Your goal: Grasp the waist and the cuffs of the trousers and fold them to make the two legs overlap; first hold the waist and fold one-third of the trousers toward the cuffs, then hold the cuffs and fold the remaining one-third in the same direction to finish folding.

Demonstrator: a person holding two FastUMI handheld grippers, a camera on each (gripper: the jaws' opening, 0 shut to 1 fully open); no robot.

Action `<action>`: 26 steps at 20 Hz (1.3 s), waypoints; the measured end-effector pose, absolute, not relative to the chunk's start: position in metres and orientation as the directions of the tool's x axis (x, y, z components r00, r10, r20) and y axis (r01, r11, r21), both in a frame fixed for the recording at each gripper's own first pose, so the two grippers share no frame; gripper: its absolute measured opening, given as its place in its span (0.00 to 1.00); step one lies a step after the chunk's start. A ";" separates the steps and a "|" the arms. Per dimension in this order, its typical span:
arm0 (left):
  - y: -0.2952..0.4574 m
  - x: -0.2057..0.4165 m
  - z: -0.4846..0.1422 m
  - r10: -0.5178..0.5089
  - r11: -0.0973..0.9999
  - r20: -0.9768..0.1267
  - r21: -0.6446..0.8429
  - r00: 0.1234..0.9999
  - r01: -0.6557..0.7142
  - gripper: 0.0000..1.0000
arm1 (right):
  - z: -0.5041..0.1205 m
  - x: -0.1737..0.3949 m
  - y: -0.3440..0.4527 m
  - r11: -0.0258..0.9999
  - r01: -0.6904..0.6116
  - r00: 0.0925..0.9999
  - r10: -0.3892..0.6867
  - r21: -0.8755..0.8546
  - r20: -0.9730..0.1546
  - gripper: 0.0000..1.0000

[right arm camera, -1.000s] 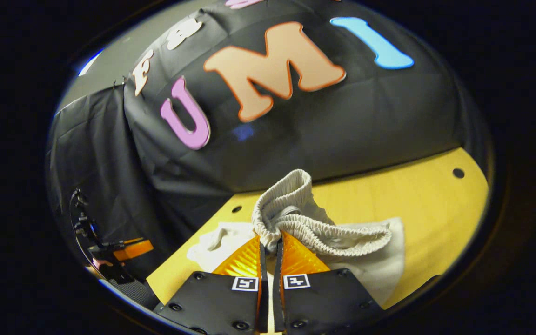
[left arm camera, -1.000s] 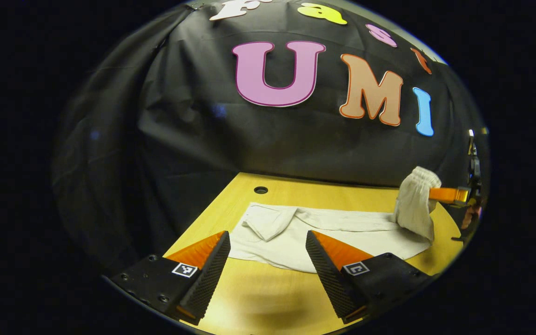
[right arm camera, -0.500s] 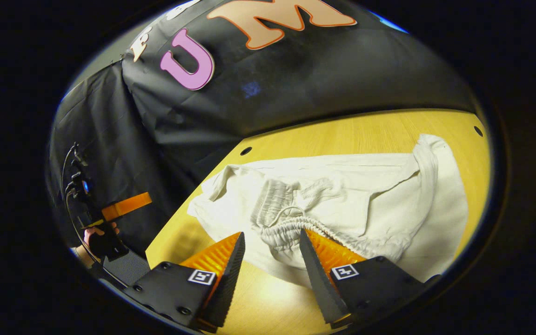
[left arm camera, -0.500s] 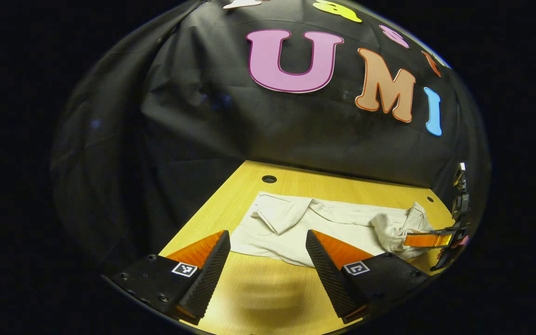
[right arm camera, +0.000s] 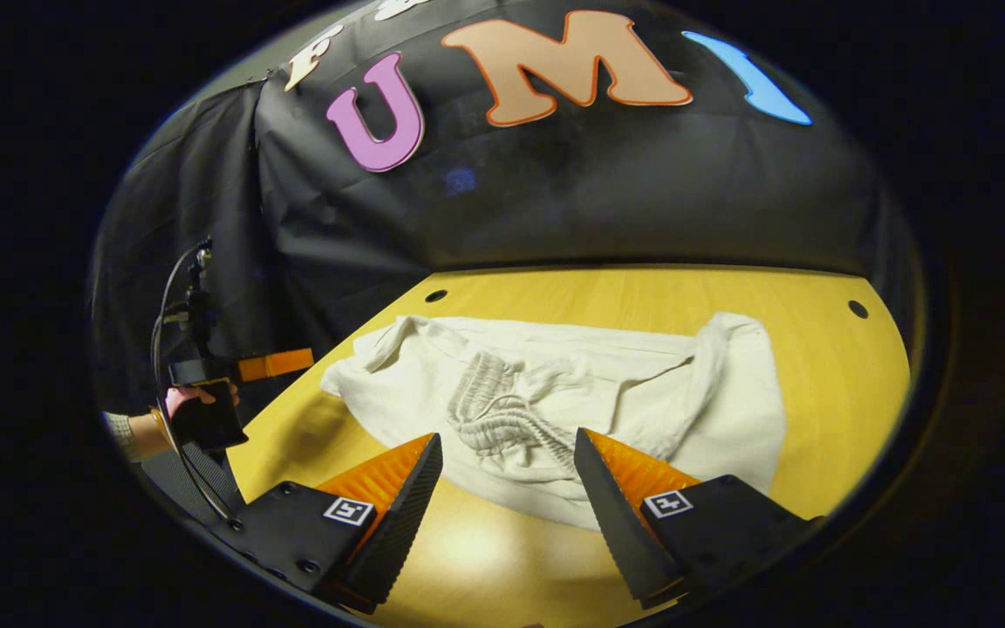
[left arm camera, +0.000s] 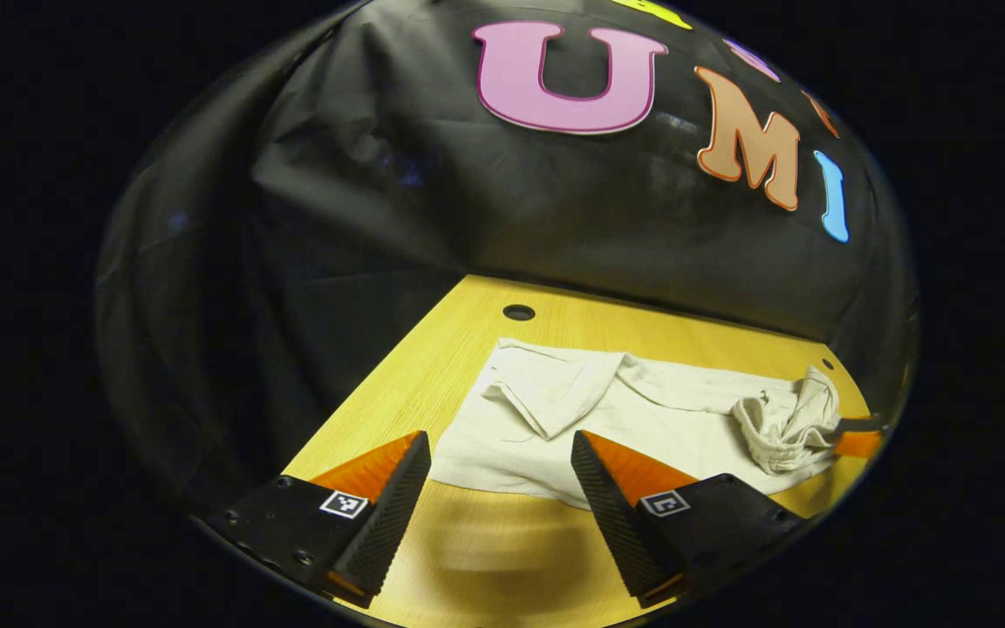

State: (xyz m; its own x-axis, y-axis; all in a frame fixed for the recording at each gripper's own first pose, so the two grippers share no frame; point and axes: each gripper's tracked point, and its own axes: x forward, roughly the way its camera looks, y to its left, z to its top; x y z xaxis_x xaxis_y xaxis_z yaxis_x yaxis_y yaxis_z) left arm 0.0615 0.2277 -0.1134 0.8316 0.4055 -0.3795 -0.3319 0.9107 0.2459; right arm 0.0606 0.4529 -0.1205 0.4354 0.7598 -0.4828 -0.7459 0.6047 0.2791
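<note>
Cream trousers [left arm camera: 642, 419] lie flat on the yellow wooden table [left arm camera: 468, 349]. Their elastic waist [left arm camera: 786, 423] rests bunched on top of the cloth at the right end, and a cuff [left arm camera: 546, 392] is turned over at the left end. My left gripper [left arm camera: 498, 445] hovers open just before the near edge of the cloth, nothing between its fingers. In the right gripper view my right gripper [right arm camera: 507, 440] stands open just short of the crumpled waistband [right arm camera: 494, 410], apart from it. The trousers [right arm camera: 642, 384] spread beyond it.
A hand [right arm camera: 197, 401] holds the left gripper [right arm camera: 289, 361] beyond the table's left edge. The right gripper [left arm camera: 856, 440] shows at the far right, beside the waist. Small holes [right arm camera: 435, 296] [right arm camera: 858, 309] [left arm camera: 518, 311] mark the table's back corners. Black cloth walls the booth behind.
My right gripper carried the lifted waist down, opened and let it drop onto the trousers, then drew back a little. My left gripper stayed open and tilted down toward the cloth.
</note>
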 end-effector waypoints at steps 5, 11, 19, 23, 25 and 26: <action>0.253 0.078 -0.149 0.408 0.910 -0.451 0.268 0.793 -0.316 0.96 | -0.088 0.088 0.387 0.736 -0.640 0.603 0.659 0.221 -0.450 0.96; 0.269 0.086 -0.171 0.417 0.907 -0.493 0.279 0.764 -0.315 0.96 | -0.052 0.111 0.299 0.859 -0.443 0.755 0.511 0.255 -0.410 0.96; 0.258 0.096 -0.177 0.364 0.924 -0.532 0.308 0.764 -0.226 0.70 | -0.031 0.113 0.233 0.908 -0.281 0.838 0.390 0.310 -0.381 0.96; 0.244 0.103 -0.181 0.313 0.943 -0.549 0.280 0.775 -0.182 0.24 | -0.032 0.101 0.228 0.914 -0.283 0.836 0.384 0.292 -0.392 0.97; 0.245 0.103 -0.180 0.323 0.940 -0.540 0.279 0.777 -0.197 0.04 | -0.030 0.092 0.229 0.914 -0.294 0.829 0.389 0.279 -0.401 0.96; 0.245 0.104 -0.180 0.322 0.940 -0.537 0.277 0.779 -0.198 0.02 | -0.029 0.088 0.232 0.912 -0.300 0.825 0.395 0.280 -0.404 0.96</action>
